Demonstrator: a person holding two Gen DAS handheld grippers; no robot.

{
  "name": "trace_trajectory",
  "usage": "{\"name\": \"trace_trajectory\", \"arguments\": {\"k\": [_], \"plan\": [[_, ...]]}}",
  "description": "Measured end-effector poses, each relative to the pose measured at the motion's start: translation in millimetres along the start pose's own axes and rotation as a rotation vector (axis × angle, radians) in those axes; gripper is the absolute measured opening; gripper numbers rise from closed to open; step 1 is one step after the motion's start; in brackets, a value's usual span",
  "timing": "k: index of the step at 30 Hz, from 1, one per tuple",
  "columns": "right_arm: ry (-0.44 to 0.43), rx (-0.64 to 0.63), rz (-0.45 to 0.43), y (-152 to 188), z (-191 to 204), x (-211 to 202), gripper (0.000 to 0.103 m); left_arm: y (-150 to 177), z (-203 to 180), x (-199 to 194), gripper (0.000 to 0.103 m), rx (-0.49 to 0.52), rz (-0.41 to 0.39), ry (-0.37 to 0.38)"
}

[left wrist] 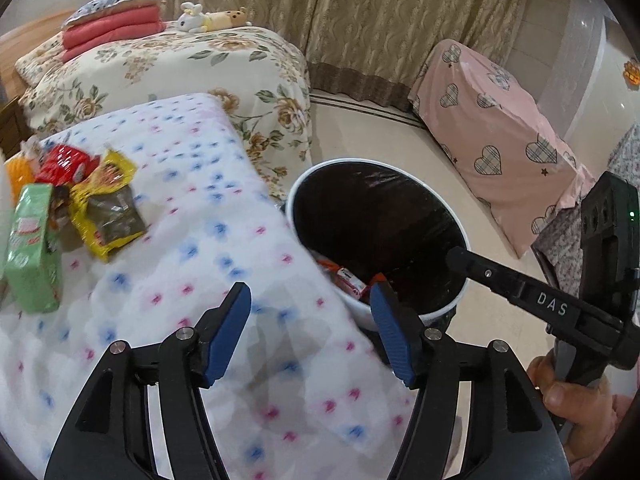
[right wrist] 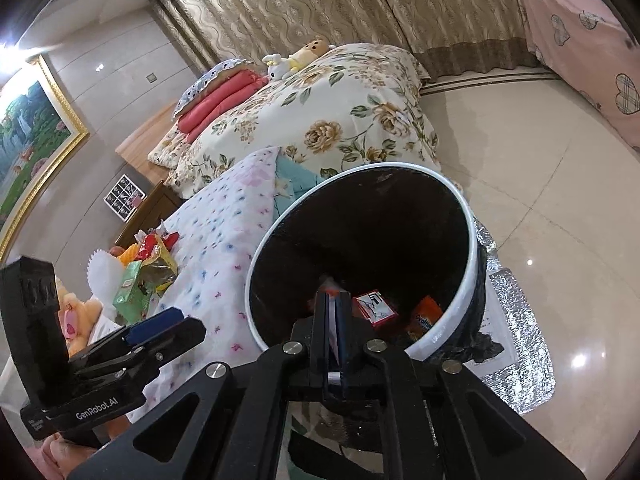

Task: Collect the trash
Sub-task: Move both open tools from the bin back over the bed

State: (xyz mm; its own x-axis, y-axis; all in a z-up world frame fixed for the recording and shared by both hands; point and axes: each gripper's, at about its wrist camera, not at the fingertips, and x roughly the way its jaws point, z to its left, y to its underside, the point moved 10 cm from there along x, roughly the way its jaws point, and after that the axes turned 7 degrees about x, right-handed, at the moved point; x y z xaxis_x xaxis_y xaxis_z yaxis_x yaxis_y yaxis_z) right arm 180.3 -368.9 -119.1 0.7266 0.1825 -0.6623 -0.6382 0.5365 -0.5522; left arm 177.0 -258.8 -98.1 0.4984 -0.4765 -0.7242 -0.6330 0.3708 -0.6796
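White bin [left wrist: 362, 312] lined black, quilt [left wrist: 208, 216] white dotted blue and pink, yellow wrapper [left wrist: 108, 204], green packet [left wrist: 34, 240], floral bedspread [left wrist: 180, 68], pink heart-patterned cover [left wrist: 500, 128].

bin [left wrist: 448, 312] mouth open, wrappers [left wrist: 104, 208] unobstructed

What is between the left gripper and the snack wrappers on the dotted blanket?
Nothing visible: only bare dotted blanket lies between the open, empty left gripper and the snack wrappers, up on its left.

Both wrist views look steeply down, close over the spotted quilt [left wrist: 192, 240]. They share the black-lined trash bin [left wrist: 440, 312], right of centre in the left view and central [right wrist: 474, 240] in the right.
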Motion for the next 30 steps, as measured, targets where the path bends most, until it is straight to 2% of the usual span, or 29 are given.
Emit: {"name": "trace_trajectory", "arguments": {"k": [2,3,4,7,11,21,30], "plan": [[0.003,-0.003,0.007,1.3,1.8,2.0,0.021,4.7,7.6,-4.7,0.065,-0.017,-0.003,-0.01],[-0.001,0.0,0.005,1.5,2.8,2.0,0.047,7.2,11.0,-6.5,0.066,-0.025,-0.003,-0.015],[-0.006,0.002,0.0,1.9,4.5,1.3,0.066,10.3,15.9,-9.2,0.066,-0.036,-0.004,-0.02],[-0.003,-0.007,-0.003,4.0,11.2,0.5,0.068,16.6,26.8,-14.5,0.068,-0.064,-0.005,-0.033],[-0.004,-0.004,0.001,6.4,16.3,2.2,0.083,25.8,40.3,-24.7,0.069,-0.096,-0.014,-0.054],[-0.026,-0.035,0.04,20.3,41.7,12.6,0.087,53.6,88.4,-55.8,0.072,-0.184,-0.041,-0.138],[-0.073,-0.101,0.085,37.6,86.6,27.2,0.088,79.6,138.7,-82.5,0.072,-0.281,-0.061,-0.217]]}}
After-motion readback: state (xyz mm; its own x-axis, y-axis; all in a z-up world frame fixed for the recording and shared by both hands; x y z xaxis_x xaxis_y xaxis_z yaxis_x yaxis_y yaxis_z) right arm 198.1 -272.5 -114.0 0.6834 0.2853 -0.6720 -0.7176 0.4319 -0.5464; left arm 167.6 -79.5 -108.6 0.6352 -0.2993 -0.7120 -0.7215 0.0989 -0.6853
